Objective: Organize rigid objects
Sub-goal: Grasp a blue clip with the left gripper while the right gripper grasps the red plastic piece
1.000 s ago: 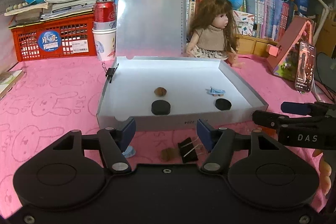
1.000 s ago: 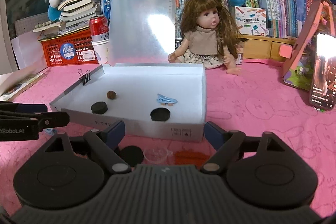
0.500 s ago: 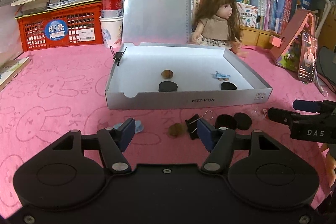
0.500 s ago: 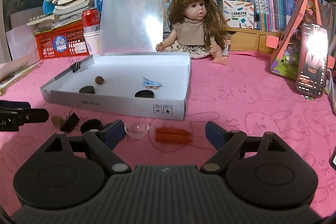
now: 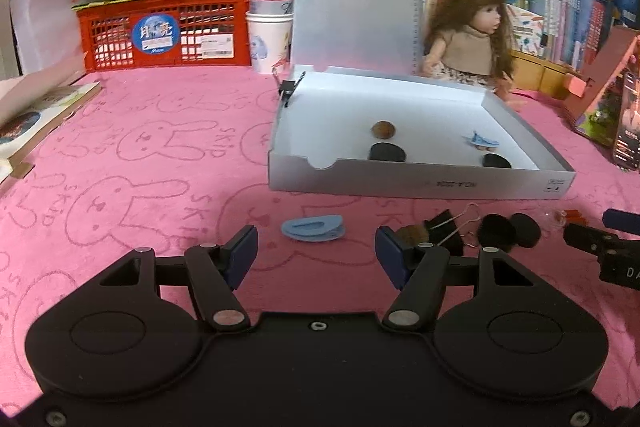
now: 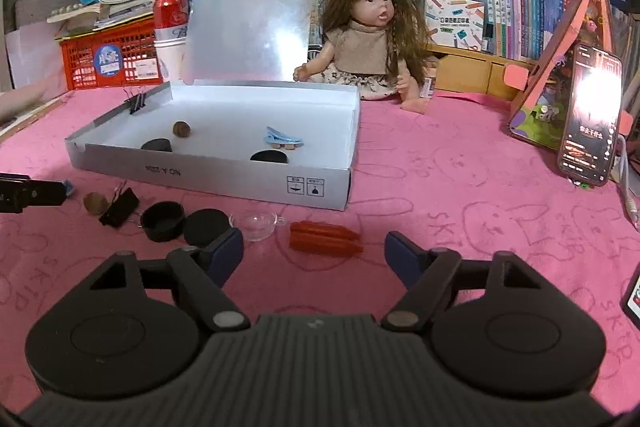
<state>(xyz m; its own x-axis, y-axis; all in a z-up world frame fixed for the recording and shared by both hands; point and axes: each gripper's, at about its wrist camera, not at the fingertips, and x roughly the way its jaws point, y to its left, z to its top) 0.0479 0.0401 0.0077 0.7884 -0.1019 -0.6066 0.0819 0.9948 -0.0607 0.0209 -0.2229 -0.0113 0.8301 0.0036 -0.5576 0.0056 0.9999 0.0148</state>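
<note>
Left wrist view – left gripper (image 5: 316, 253) open and empty, blue clip (image 5: 313, 227) on the pink cloth (image 5: 140, 167) just ahead, white box (image 5: 420, 183) holding a nut (image 5: 383, 129), two black discs, small blue clip, right wrist view – right gripper (image 6: 314, 251) jaws just narrowing yet open, red sausages (image 6: 324, 237) lying before them

Pink terry cloth (image 6: 460, 211), matt cardboard box (image 6: 208, 173), clear glass cup (image 6: 256, 221)

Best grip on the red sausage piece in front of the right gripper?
Take the red sausage piece across its short width at mid-length, coming from above and the near side. It lies flat on the pink cloth, long axis across the view, so turn the open right gripper, whose jaws have just been closing, to span the narrow width.
</note>
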